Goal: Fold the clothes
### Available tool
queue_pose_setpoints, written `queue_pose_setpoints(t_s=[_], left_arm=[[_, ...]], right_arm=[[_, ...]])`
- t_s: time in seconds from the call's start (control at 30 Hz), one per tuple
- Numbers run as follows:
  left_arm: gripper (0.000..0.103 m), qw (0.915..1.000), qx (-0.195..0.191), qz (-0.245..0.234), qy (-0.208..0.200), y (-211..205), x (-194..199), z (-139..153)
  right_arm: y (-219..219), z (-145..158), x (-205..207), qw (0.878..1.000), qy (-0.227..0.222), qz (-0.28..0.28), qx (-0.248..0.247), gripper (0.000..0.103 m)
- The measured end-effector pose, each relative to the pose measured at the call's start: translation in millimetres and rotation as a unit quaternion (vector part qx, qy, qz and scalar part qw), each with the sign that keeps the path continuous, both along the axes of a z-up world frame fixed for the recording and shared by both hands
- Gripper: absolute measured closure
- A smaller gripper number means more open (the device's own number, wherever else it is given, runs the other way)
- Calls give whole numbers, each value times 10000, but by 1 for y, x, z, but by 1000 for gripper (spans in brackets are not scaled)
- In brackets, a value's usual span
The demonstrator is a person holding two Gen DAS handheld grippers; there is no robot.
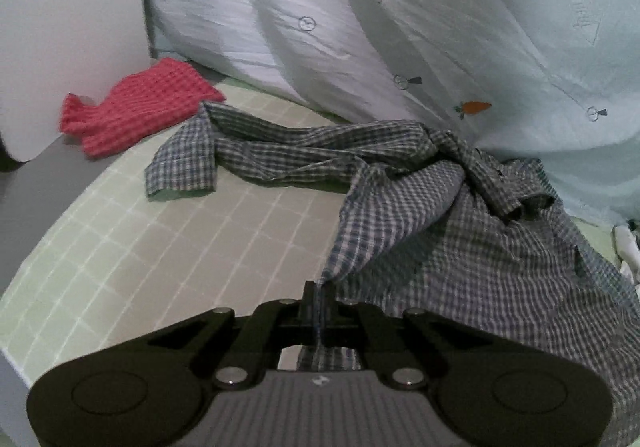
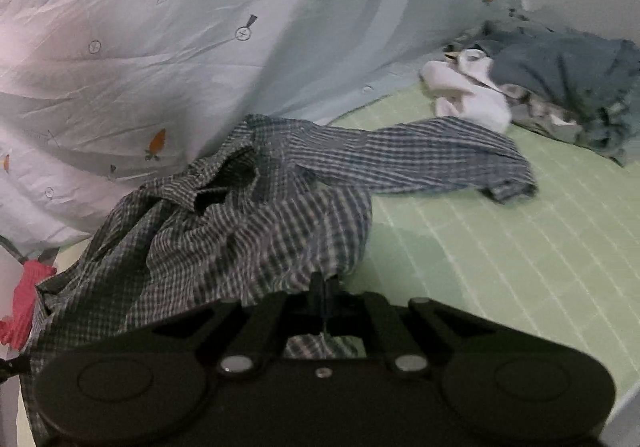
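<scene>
Two sets of tongs are clamped on the same checked shirt (image 1: pixel 420 207), each pinching an edge of its fabric. The left tongs (image 1: pixel 320 297) are closed on a stretch of hem that rises taut from the pale green grid-patterned bed sheet (image 1: pixel 180 247). The right tongs (image 2: pixel 325 293) are closed on the bunched fabric at the other side. Most of the shirt lies crumpled on the sheet against a light blue quilt (image 1: pixel 440 27) printed with carrots, one sleeve stretched out toward a red knit garment (image 1: pixel 136 111) at the bed's edge. The other sleeve reaches toward a heap of white and grey-blue clothes (image 2: pixel 540 87) in the corner.
</scene>
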State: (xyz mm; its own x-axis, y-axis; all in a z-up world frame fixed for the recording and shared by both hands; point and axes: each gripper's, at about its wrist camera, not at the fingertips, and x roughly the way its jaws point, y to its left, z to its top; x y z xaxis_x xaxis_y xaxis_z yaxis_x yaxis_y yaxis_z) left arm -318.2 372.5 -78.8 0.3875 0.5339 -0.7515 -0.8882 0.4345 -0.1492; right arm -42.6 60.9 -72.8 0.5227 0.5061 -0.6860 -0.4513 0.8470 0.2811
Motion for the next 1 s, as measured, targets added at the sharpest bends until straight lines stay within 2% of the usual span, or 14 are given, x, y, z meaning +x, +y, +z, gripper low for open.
queue_pose_setpoints(t_s=[0.17, 0.3, 0.4, 0.47, 0.5, 0.53, 0.6, 0.67, 0.77, 0.9, 1.0], left_arm=[[102, 9991, 24, 353, 231, -8, -17, -1], [101, 9962, -245, 676, 490, -6, -26, -16], [96, 9946, -301, 753, 644, -12, -20, -19], [72, 9949, -306, 722, 629, -18, -12, -16], [67, 9956, -281, 673, 585, -22, -7, -15], [61, 9963, -251, 623, 542, -26, -2, -13], [56, 9973, -146, 499, 510, -37, 11, -10], [50, 9980, -52, 369, 515, -50, 25, -5], [43, 9988, 66, 167, 466, -72, 45, 1], [36, 9995, 75, -54, 295, -107, 74, 5], [29, 9997, 57, -140, 171, -133, 98, 7]], right_arm=[[-21, -2, -11, 9996, 224, -28, -169, 102], [-27, -22, -20, 9973, 565, 100, -468, 102], [-30, -33, -22, 9952, 681, 215, -672, 98], [-34, -35, -20, 9951, 676, 189, -690, 92], [-37, -35, -18, 9953, 671, 158, -676, 88], [-39, -35, -16, 9955, 666, 128, -662, 78], [-44, -35, -13, 9958, 655, 67, -635, 68], [-47, -35, -8, 9959, 639, 67, -632, 65], [-54, -35, 2, 9964, 566, 83, -631, 52], [-65, -38, 21, 9963, 317, 112, -794, 14], [-80, -45, 51, 9962, 289, 243, -790, 1]])
